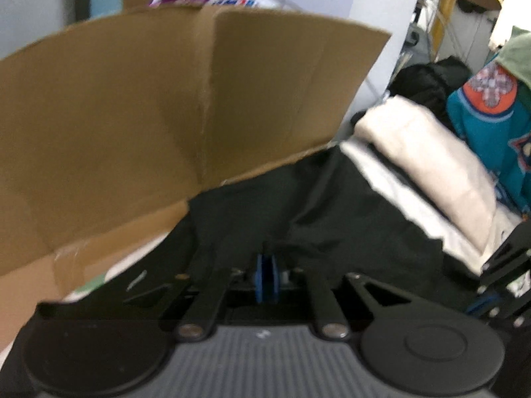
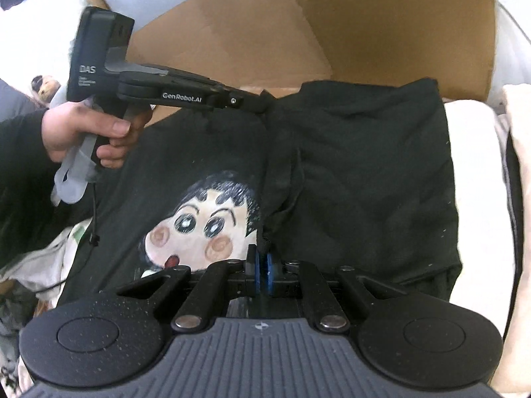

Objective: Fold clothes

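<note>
A black T-shirt (image 2: 365, 165) with a cartoon face print (image 2: 199, 229) lies spread on a white surface, folded over along a ridge down its middle. My right gripper (image 2: 262, 262) is at the near end of that ridge, its blue pads pinching a small tuft of the black cloth. My left gripper (image 2: 264, 99), held by a hand (image 2: 76, 132), grips the far end of the same ridge at the shirt's edge. In the left wrist view the left gripper (image 1: 267, 265) shows its pads nearly together over the black shirt (image 1: 332, 205).
An open cardboard box (image 1: 166, 99) stands right behind the shirt, its flaps (image 2: 365, 33) over the far edge. A folded cream cloth (image 1: 424, 152) lies to the right, a teal and orange jersey (image 1: 491, 132) beyond it. Crumpled light clothes (image 2: 39, 258) lie at the left.
</note>
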Motion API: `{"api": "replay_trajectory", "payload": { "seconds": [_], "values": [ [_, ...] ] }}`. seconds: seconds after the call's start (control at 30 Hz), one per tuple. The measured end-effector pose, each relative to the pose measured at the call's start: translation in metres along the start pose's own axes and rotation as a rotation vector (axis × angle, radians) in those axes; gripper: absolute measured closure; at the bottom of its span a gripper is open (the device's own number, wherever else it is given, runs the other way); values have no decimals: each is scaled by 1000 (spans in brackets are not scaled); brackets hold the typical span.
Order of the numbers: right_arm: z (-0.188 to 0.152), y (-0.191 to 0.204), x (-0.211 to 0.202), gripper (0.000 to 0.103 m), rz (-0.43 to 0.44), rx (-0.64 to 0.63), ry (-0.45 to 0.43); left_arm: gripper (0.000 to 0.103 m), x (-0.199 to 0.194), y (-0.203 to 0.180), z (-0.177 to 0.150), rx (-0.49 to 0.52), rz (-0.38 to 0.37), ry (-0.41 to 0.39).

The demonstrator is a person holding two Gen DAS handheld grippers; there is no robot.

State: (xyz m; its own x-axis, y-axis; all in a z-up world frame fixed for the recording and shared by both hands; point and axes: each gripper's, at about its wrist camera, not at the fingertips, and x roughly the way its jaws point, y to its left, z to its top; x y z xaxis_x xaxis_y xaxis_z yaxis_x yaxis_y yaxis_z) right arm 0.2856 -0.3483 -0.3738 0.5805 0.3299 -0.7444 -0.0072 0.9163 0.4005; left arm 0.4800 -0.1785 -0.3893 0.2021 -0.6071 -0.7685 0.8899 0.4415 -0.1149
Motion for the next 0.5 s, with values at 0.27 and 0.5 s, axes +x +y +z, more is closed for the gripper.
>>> {"api": "replay_trajectory", "payload": {
  "seconds": [0.27, 0.5],
  "values": [
    [-6, -6, -12, 94, 27, 4, 8, 91, -7, 23, -11, -77, 65, 43],
    [-14, -29, -19, 86, -46, 50, -19, 54, 5, 23, -13, -172, 44, 52]
  ]
}}
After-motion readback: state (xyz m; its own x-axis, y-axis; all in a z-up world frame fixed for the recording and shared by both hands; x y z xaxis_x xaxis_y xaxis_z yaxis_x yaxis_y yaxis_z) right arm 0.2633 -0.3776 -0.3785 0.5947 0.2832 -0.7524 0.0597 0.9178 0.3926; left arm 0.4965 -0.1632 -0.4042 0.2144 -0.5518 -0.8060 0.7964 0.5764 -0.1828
